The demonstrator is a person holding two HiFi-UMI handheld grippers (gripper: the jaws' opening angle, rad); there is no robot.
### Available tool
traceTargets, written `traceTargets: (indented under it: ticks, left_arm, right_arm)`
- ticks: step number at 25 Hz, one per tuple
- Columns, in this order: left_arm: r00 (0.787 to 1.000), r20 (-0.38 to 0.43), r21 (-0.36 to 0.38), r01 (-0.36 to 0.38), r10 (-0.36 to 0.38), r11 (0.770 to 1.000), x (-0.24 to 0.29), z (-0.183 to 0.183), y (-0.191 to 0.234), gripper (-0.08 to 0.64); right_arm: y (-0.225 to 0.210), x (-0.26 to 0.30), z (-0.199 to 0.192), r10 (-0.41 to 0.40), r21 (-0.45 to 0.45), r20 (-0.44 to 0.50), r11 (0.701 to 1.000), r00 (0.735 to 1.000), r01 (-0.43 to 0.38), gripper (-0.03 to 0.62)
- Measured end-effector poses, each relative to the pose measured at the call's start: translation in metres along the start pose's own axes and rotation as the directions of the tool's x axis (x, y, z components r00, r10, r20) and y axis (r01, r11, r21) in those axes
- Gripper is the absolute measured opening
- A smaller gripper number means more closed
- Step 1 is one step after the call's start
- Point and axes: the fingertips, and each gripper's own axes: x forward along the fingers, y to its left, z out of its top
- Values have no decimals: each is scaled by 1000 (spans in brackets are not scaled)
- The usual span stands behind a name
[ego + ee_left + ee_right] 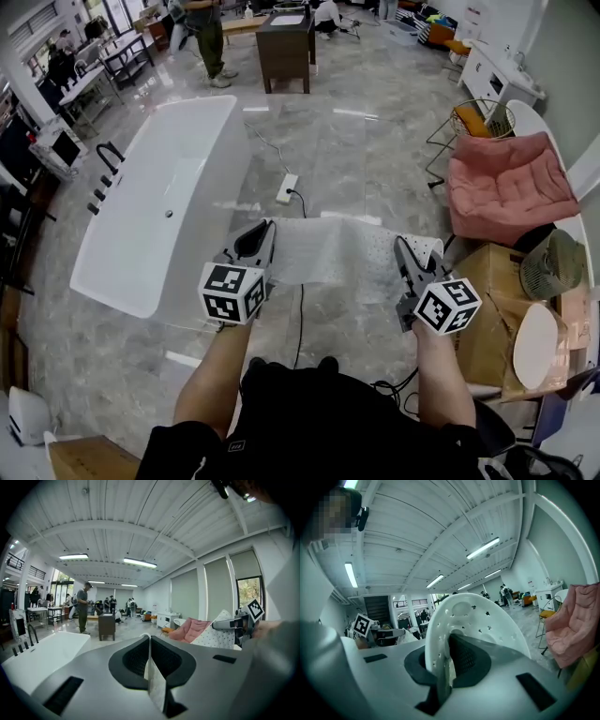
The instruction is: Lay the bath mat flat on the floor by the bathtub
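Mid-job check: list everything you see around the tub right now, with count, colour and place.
bath mat: 1, white with holes, held up between both grippers, not yet on the floor
bathtub: 1, white, on the floor at left
power strip: 1, white, on the floor beyond the mat
cable: 1, black, on the floor, running from the strip toward the person
cushion: 1, pink, at right
wire chair: 1, yellow, beyond the cushion
cardboard box: 1, brown, near right
cabinet: 1, dark brown, far middle
bystander: 1, standing left of the cabinet
left gripper: 1, grey, shut on the mat's left edge
right gripper: 1, grey, shut on its right edge
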Motion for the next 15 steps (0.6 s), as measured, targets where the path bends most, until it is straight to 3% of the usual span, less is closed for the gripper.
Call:
traceTargets:
  ticks: [7,15]
  left_arm:
    - [999,-25,31,35,-34,999,23,2,-18,18]
    - [997,-41,-22,58,-59,998,82,-4,-2,18]
  right_arm:
    - [-29,-8,3,-7,28,-9,1000,1000,7,21]
    - [-63,32,-2,-14,53,-59,998,998,17,20]
